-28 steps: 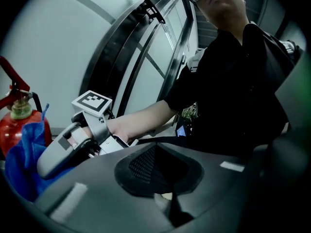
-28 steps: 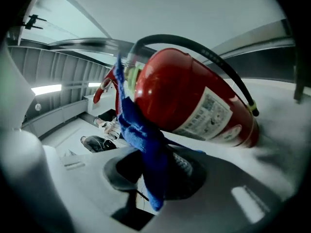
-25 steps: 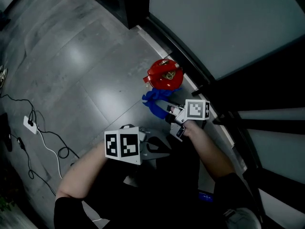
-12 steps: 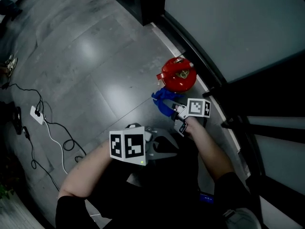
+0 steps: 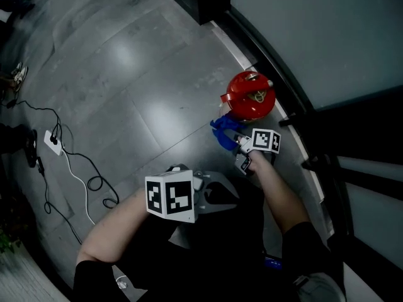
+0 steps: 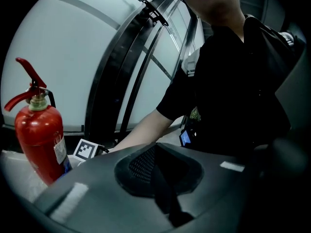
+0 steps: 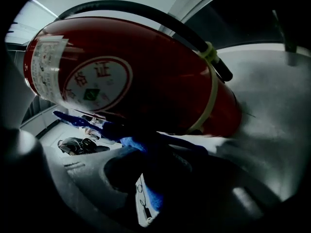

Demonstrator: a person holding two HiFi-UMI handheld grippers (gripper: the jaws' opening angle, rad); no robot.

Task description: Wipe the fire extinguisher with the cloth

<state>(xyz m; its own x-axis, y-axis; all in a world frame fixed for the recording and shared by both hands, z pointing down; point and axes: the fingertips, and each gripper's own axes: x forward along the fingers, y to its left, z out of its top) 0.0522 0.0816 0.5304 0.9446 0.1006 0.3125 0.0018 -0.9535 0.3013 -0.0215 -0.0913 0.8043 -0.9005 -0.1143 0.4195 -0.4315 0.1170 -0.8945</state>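
Extinguisher [image 5: 249, 95]: upright by the window [image 5: 327, 36], at 12 o'clock, just beyond right gripper [image 5: 240, 145].
Right gripper: nearer; clamps cloth [image 5: 223, 131].
Left gripper [image 5: 220, 197]: jaws together, empty, well back at 7 o'clock.

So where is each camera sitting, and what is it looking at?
Head view: on the person's head, looking steeply down at the floor, fire extinguisher and blue cloth; both forearms, the left gripper and right gripper show.
Left gripper view: on the left gripper, looking along its shut jaws at the extinguisher, the person's chest and right arm.
Right gripper view: on the right gripper, near the extinguisher's side; its jaws pinch the cloth.
Shared: all three show the extinguisher; head and right gripper views show the cloth.
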